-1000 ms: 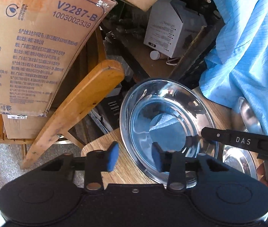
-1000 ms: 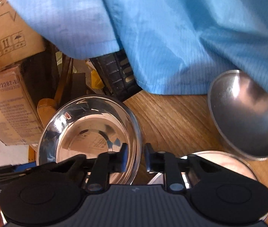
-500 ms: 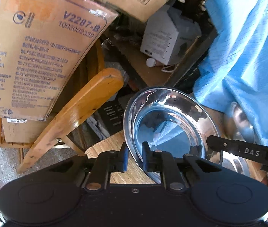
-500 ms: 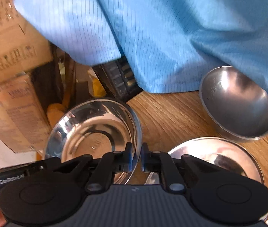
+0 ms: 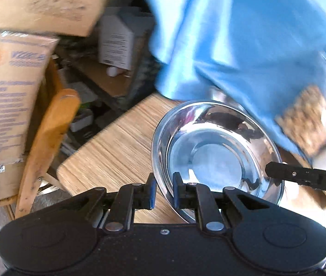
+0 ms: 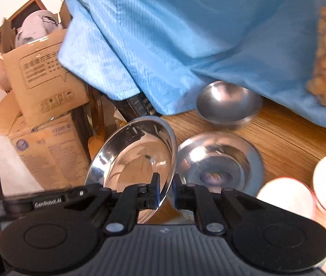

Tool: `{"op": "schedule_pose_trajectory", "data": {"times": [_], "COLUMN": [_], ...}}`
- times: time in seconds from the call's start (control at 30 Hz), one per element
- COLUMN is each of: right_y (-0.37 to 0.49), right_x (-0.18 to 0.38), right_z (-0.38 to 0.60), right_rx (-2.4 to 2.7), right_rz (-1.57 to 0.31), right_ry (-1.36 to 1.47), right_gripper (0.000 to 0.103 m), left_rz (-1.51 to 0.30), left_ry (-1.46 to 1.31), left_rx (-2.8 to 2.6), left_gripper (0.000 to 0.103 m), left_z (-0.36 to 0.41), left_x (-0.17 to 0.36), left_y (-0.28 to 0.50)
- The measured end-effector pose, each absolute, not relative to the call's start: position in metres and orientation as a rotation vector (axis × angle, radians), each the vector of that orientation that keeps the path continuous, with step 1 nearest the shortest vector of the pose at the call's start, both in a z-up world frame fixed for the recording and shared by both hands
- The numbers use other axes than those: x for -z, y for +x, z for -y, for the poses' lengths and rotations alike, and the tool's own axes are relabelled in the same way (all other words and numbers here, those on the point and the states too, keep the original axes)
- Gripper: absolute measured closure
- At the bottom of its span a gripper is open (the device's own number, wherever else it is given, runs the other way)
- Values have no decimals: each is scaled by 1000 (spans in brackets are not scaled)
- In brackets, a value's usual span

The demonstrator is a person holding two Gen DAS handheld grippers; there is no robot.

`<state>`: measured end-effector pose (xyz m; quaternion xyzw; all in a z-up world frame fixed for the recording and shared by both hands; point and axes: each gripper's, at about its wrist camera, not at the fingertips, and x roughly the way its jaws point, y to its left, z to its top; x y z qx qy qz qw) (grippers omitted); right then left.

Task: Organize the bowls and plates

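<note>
A shiny steel plate (image 5: 215, 158) hangs tilted above the wooden table (image 5: 116, 147), held from two sides. My left gripper (image 5: 164, 191) is shut on its near-left rim. My right gripper (image 6: 165, 191) is shut on the opposite rim of the same plate (image 6: 137, 158), and one of its black fingers (image 5: 301, 177) reaches in from the right in the left wrist view. A second steel plate (image 6: 220, 161) lies flat on the table just right of the held one. Behind it stands a steel bowl (image 6: 228, 105).
Two white bowls (image 6: 284, 197) sit at the table's near right. A blue cloth (image 6: 186, 34) hangs over the table's back, partly covering the steel bowl. Cardboard boxes (image 5: 8, 96), a wooden chair back (image 5: 47, 142) and clutter stand beyond the table's left edge.
My left gripper went from open to shut on the plate's rim. Both grippers then rose with the plate, lifting it off the table, and the view swung toward the table's middle.
</note>
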<state>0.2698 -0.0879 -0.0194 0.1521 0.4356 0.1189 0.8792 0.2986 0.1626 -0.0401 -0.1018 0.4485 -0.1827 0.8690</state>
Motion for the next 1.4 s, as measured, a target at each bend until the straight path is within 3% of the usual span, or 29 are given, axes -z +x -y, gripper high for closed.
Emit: {"op": "schedule_pose_trajectory", "data": {"times": [0.6,1.4], "right_y": [180,184], "right_x": [39,53], "right_z": [120,118], "right_rx": [-205,-103], "right_rz": [-1115,-1184], "right_ry": [296,264], "right_gripper": [86,86], "left_rz": [-1154,-1238], "left_ry": [1,79], "left_rx": [446,388], "left_gripper": [88,86], "left_z": [-100,-69], "left_x": [50,66], "left_y": [228,241]}}
